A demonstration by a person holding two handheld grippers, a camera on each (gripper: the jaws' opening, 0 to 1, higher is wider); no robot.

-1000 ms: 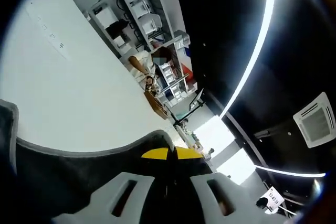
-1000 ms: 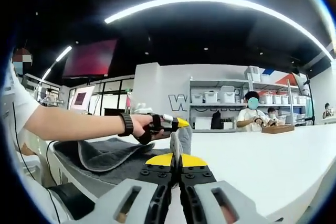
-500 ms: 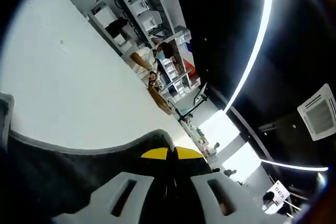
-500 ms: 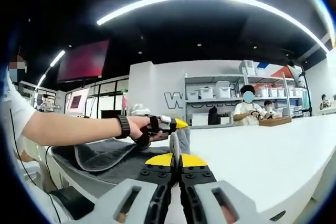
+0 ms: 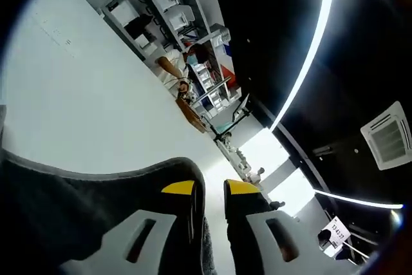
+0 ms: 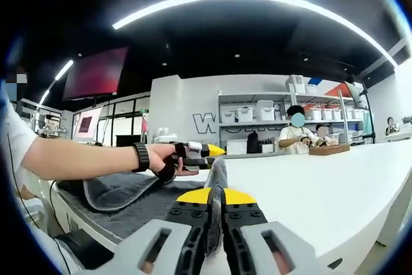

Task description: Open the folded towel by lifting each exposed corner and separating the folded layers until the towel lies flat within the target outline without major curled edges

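Gripping a raised fold of the dark grey towel, the right gripper has its yellow-tipped jaws closed on the fabric, an edge of cloth standing up between the tips. Behind and to its left the towel drapes in loose layers across the white table, one edge curled over.

Left gripper — jaws parted by a narrow gap in its own view, with towel draped against and below the left jaw; grey cloth shows in the gap lower down. Whether the tips pinch anything cannot be told. From the right gripper view, the left gripper sits just beyond the raised fold, held in the person's hand, a dark band at the wrist.

Background — shelving with white boxes; seated people at the far end of the table.
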